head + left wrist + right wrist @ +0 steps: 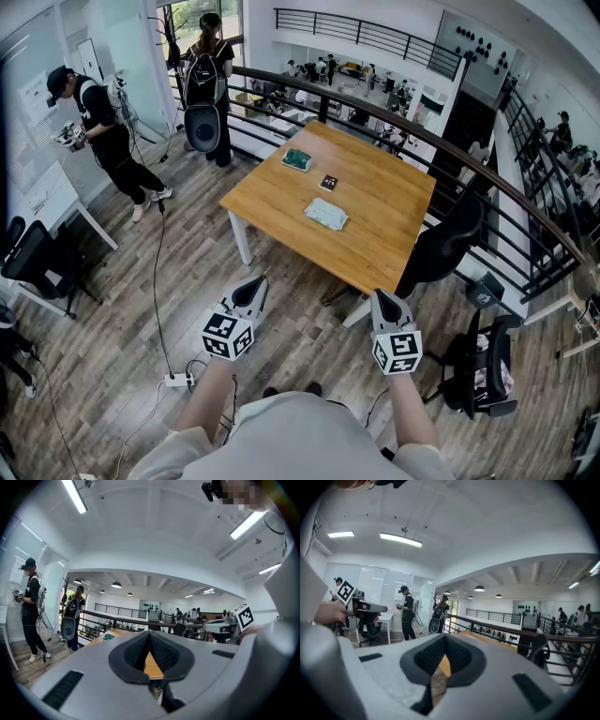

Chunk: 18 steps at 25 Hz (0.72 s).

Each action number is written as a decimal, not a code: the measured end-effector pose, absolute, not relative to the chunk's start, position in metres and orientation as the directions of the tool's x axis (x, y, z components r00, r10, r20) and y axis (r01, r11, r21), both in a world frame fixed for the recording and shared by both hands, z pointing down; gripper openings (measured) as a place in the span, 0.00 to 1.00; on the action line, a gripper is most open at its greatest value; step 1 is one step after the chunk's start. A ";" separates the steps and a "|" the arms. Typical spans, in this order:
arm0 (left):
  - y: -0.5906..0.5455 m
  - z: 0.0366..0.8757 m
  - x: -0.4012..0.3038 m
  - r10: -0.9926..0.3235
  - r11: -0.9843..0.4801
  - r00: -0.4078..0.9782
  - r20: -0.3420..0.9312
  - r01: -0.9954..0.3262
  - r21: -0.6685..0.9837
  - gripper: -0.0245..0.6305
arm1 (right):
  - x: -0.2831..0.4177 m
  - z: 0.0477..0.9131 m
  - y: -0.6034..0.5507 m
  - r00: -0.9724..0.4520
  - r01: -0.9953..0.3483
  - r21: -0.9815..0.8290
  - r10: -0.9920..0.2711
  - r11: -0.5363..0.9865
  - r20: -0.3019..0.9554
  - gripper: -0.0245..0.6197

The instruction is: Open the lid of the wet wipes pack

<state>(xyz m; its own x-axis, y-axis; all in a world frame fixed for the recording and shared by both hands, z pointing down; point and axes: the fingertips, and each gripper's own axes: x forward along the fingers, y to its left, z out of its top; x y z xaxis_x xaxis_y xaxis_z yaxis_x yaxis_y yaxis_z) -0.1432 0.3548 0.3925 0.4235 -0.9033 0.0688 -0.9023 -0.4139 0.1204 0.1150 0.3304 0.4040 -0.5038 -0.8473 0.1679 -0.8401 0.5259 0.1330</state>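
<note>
Left gripper: held level over the wooden floor, short of the table; jaws clenched tip to tip, with nothing between them.
Right gripper: beside the left one and tipped slightly down; in the head view its tip shows at the table's near corner. Its jaws are also pressed together and empty.
Power strip: white, on the floor by the left forearm, with a dark cable running away from it.
Table: light wood on white legs, set cornerwise ahead of both grippers.
Wet wipes pack: pale and flat, near the middle of the tabletop, well apart from both grippers; whether its lid is up is too small to tell.
Marker card: small dark square just beyond the pack.
Green item: flat, near the table's far corner.
Chair: black, at the table's right side.
Railing: dark, behind the table.
Two people: in black, standing at far left.
</note>
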 end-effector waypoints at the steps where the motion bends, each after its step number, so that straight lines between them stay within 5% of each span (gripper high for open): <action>1: 0.354 0.393 -0.143 -0.903 -0.415 0.425 0.069 -0.902 0.121 0.03 | 0.114 0.404 0.330 -0.504 -0.840 0.134 -0.847 0.526 0.167 0.04; 18: 0.349 0.396 -0.128 -0.897 -0.422 0.432 0.088 -0.899 0.117 0.03 | 0.125 0.404 0.321 -0.509 -0.842 0.111 -0.846 0.528 0.162 0.04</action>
